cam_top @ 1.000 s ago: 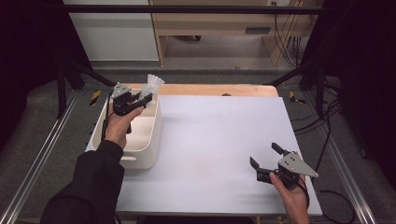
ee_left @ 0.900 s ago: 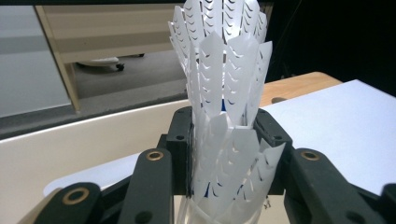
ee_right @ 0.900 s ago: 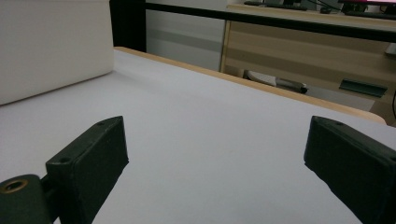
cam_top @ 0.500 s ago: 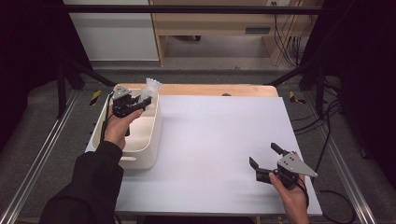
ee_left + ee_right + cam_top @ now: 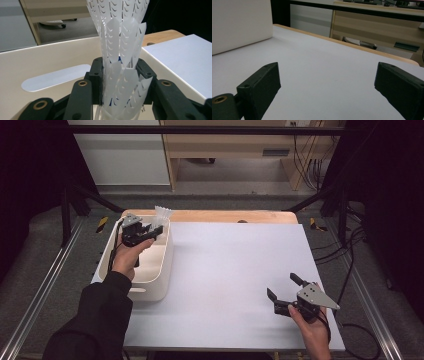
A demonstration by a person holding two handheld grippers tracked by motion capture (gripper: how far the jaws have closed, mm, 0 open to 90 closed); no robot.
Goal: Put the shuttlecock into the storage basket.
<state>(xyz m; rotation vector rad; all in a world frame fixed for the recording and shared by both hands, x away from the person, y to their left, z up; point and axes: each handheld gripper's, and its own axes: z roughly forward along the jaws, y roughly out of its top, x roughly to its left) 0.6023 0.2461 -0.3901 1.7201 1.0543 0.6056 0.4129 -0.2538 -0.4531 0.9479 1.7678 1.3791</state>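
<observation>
My left gripper [image 5: 150,231] hovers over the far end of a white plastic bin [image 5: 150,287]. It is shut on a white translucent mesh sleeve [image 5: 162,213] that stands upright from between the jaws. In the left gripper view the sleeve [image 5: 120,37] flares wider toward the top, and the black fingers [image 5: 97,75] press on its narrow lower part. A bit of blue shows through the mesh. Near the table's front right, my right gripper [image 5: 281,287] rests low over the white tabletop. Its jaws stand wide apart in the right gripper view [image 5: 327,82], with nothing between them.
The bin's pale wall [image 5: 50,57] curves behind the sleeve, with an oval handle hole in it. A white table mat [image 5: 235,270] lies on a wooden top [image 5: 225,216]. Metal rails run along both sides, and cables trail at the right.
</observation>
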